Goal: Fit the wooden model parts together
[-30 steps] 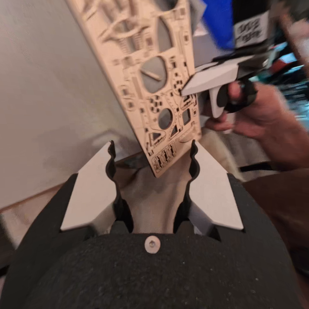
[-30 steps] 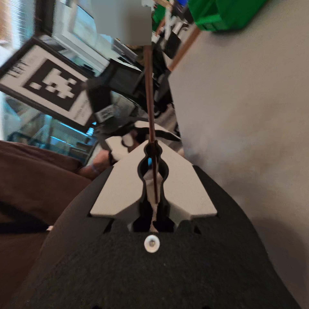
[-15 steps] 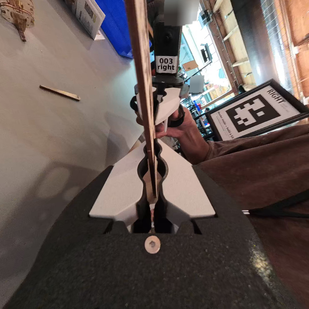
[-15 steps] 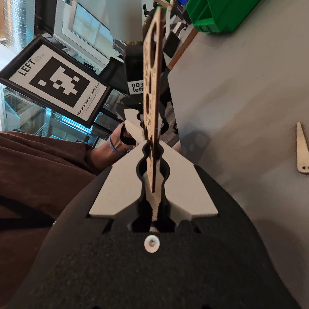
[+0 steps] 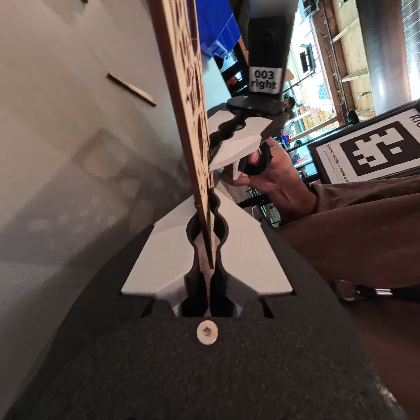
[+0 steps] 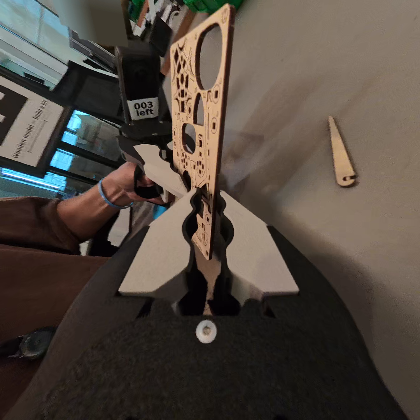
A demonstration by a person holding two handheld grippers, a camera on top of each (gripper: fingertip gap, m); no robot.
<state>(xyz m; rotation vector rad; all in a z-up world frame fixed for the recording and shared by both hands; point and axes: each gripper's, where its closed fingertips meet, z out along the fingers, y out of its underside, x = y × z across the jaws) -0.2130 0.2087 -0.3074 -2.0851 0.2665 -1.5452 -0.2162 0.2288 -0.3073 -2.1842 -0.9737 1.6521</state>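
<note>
A thin laser-cut wooden parts sheet stands on edge above the grey table. My left gripper is shut on its lower corner, seen edge-on. In the right wrist view the sheet shows its face with round and shaped cut-outs. My right gripper is open. The sheet's corner sits between the jaws, against the right finger with a gap on the left. The right gripper also shows in the left wrist view. The left gripper's finger shows at the sheet's far edge.
A loose wooden strip and a pointed wooden piece lie on the table. A blue bin and a green bin stand at the back. Framed marker signs and a brown sleeve are beside me. Only a small space, under 4 cm, lies between the two pairs of fingers. Between my right fingertips and the pointed wooden piece there is roughly 9 cm. Seen from the left wrist view as well.
My left gripper, open a second ago, has closed on the sheet. My right gripper's jaws have loosened from the sheet, and the sheet now shows its face in the right view.
</note>
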